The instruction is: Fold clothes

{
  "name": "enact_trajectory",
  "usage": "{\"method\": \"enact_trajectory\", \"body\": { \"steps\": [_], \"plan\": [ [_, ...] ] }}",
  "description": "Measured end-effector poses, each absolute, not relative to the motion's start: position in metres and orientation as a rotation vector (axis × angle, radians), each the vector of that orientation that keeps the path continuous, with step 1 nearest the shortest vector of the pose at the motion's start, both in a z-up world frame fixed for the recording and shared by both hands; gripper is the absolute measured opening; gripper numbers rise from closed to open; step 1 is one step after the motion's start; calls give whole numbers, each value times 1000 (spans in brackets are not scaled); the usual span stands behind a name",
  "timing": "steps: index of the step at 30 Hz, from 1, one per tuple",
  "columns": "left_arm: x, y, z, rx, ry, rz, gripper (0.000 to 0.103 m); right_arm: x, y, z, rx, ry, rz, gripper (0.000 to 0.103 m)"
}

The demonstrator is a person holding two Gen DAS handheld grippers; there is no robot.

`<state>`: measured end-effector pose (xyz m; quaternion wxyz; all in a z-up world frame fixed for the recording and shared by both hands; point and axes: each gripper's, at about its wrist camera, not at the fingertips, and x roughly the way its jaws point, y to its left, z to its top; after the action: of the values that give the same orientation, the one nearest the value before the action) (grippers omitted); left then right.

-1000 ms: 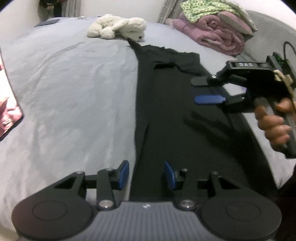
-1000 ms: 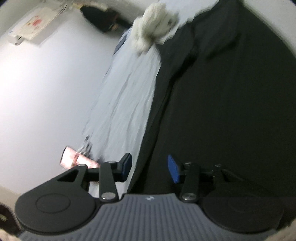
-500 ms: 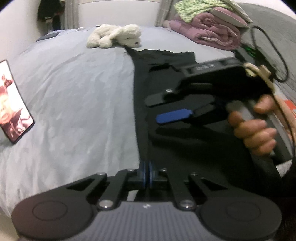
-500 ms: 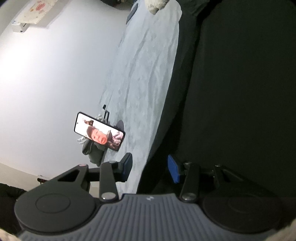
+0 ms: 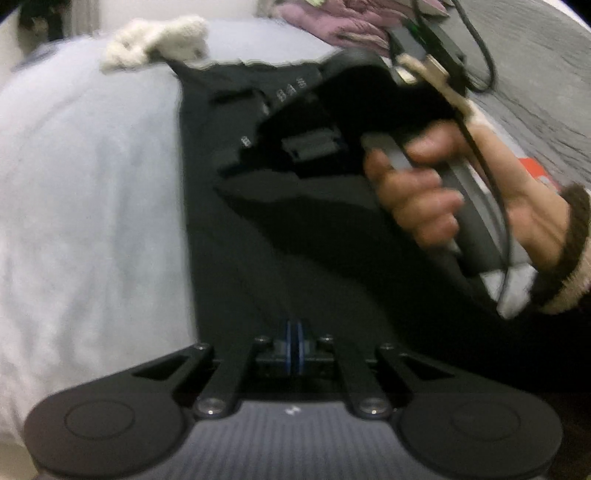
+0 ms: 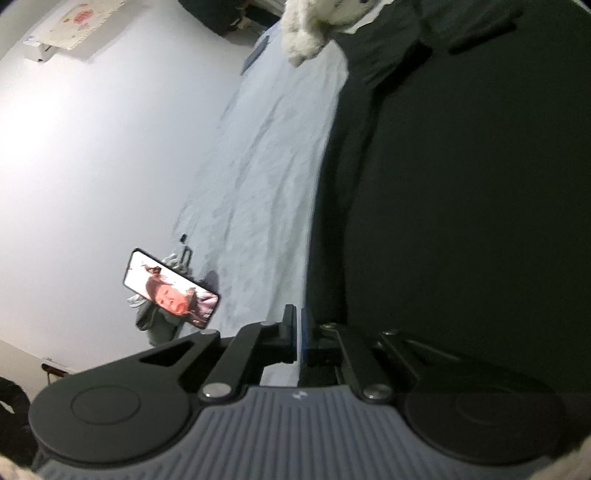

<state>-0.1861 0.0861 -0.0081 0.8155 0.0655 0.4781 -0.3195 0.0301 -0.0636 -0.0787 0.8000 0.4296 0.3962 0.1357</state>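
Observation:
A black garment lies lengthwise on the pale grey bed sheet. My left gripper is shut on the garment's near end, and the cloth rises in a ridge to its blue pads. In the left wrist view, blurred, a hand holds my right gripper low over the middle of the garment. In the right wrist view my right gripper is shut on the left edge of the black garment, where it meets the sheet.
A white plush toy lies at the garment's far end. Folded pink blankets sit at the back, with a grey padded surface to the right. A lit phone stands on a holder left of the bed.
Both grippers went from open to shut on the black garment, the left first. The right gripper and its hand came closer to the left one, and the cloth now lifts at the left jaws.

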Motion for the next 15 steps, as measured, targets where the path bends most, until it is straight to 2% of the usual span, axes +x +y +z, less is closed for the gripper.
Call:
{"method": "enact_trajectory", "body": {
  "steps": [4,5,6,8,10,12,13,14,15],
  "plan": [
    [-201,84,-17,144,1074,-743,4,26,-72,-83,908,886,232,4],
    [-205,87,-17,138,1076,-752,4,25,-73,-83,908,890,232,7],
    [-208,92,-14,127,1073,-754,5,24,-74,-83,910,897,234,14],
    [-213,103,-9,105,1067,-757,5,21,-74,-84,916,915,254,15],
    [-218,115,-1,89,1045,-743,8,19,-74,-84,919,940,280,21],
    [-219,126,7,71,1017,-715,22,15,-72,-84,913,954,313,55],
    [-218,131,11,64,1003,-699,28,12,-69,-83,906,959,330,56],
    [-217,135,14,58,988,-684,42,10,-65,-82,894,969,347,56],
    [-215,137,17,52,973,-668,49,8,-61,-82,882,985,361,56]
  ]
}}
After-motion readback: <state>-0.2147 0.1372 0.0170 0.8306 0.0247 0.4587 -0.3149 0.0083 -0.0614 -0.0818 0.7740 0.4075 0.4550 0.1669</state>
